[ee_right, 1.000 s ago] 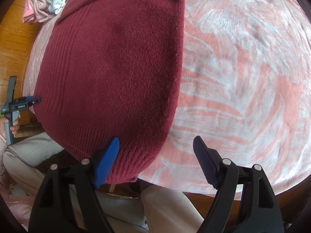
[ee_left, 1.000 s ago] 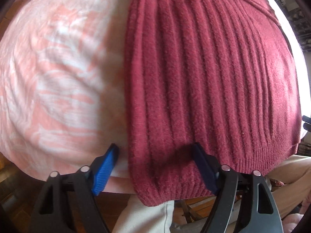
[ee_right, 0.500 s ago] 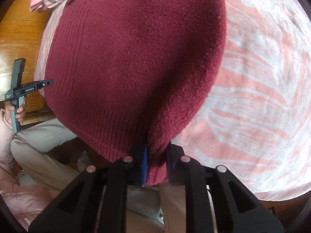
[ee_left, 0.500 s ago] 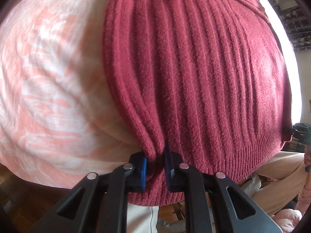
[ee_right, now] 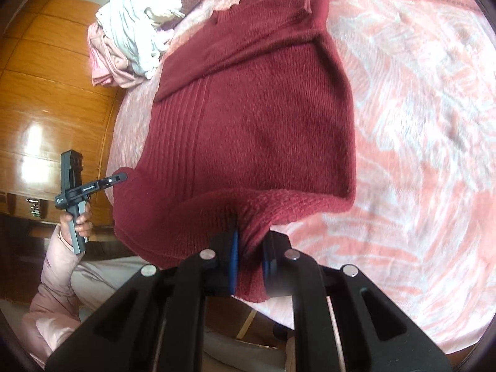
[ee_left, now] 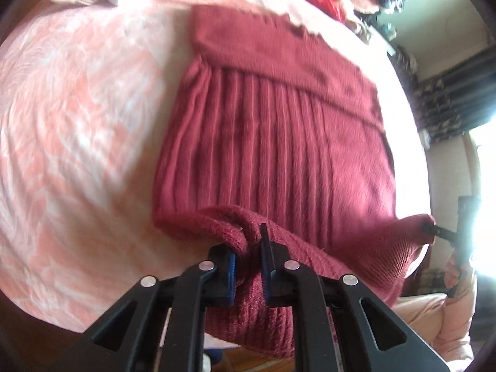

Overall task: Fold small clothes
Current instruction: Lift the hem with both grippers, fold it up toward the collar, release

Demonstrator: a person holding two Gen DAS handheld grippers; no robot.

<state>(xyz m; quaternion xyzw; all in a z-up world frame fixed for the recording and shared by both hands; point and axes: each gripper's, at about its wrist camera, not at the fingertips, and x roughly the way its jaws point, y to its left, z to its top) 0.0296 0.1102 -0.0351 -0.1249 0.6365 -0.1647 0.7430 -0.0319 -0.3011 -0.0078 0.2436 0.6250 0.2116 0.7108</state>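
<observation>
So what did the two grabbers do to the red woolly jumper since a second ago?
Both closed on the dark red ribbed knit jumper: the left gripper and right gripper each pinched its bottom hem and lifted it off the pink patterned blanket. The jumper's top half stayed flat.

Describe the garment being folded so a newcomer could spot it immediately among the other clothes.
Start at the bed with the pink and white patterned blanket. Spread across it lies the dark red knitted sweater, its near hem pinched by the left gripper and the right gripper. Unlike the pale crumpled clothes pile at the far edge, it is ribbed and deep red.
</observation>
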